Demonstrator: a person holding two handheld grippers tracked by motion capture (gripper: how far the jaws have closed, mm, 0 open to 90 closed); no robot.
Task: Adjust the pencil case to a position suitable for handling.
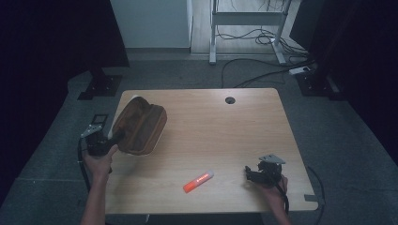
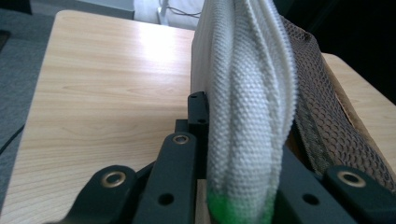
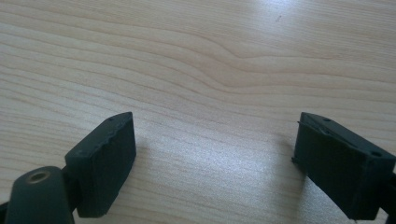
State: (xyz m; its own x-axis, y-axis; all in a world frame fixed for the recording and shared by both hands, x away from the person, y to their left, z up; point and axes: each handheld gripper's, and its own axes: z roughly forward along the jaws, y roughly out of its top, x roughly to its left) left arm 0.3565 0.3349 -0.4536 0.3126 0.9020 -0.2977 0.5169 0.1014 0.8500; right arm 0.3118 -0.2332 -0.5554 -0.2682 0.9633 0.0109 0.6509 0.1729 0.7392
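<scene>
Left gripper (image 2: 243, 186) clenched on pouch (image 1: 140, 125) edge, pouch tilted up. Right gripper (image 3: 215, 158) released, resting on tabletop (image 1: 225, 140); marker (image 1: 198, 181) beside it.

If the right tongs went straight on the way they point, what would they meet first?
Probably the bare wooden table: the open right tongs tilt down at it with nothing between. The orange marker lies off to their side.

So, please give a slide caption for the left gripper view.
Left claw shut on white woven pouch edge above table.
</scene>
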